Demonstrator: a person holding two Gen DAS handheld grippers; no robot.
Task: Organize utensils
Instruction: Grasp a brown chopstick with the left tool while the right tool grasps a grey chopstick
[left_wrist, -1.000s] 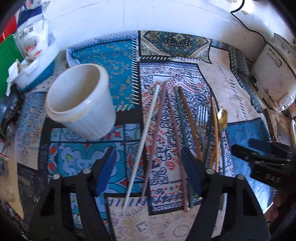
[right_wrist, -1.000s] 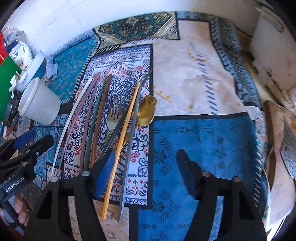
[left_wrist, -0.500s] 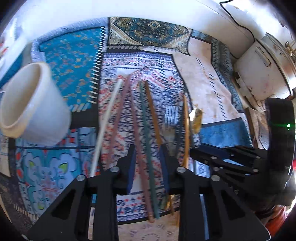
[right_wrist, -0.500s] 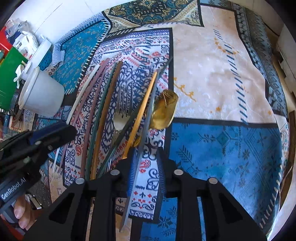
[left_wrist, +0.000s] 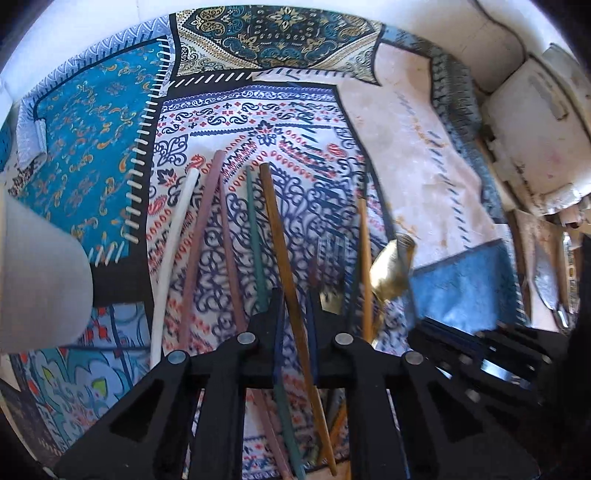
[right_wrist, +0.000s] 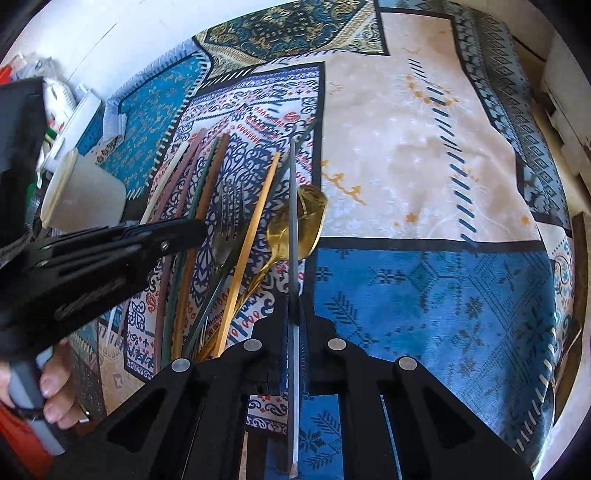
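Patterned blue-and-cream tablecloth carrying a fan of loose utensils.
Left gripper is just closing its jaws on the brown chopstick; right gripper is pinching the thin grey chopstick, which is crossing the gold spoon beside a fork.

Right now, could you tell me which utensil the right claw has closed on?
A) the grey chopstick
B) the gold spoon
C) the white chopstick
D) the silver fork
A: in the right wrist view the right claw is shut on the grey chopstick, which runs straight between its pads, while the gold spoon, silver fork and white chopstick lie free on the cloth.
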